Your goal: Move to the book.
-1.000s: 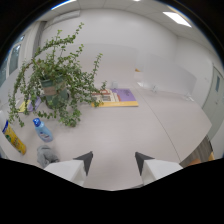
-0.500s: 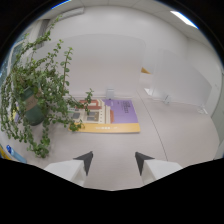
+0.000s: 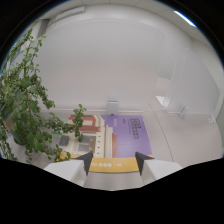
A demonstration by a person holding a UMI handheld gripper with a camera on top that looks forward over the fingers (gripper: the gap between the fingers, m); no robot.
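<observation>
The book [image 3: 117, 142] shows a purple right half, red-and-white left half and yellow near edge; the plant [image 3: 25, 115] is green.

Book [image 3: 117, 142]: near edge hidden behind the jaws' tips; cover print too blurred to read. Plant [image 3: 27, 115]: pot lost among leaves, foliage cut off at the side. Small pale object [image 3: 113, 107] beyond the book: too blurred to identify.

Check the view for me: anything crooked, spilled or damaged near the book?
Nothing stands out. The book lies flat, just ahead of the open gripper, with no spill or damage visible. The plant beside it hangs a few leaves over the book's near edge.
</observation>
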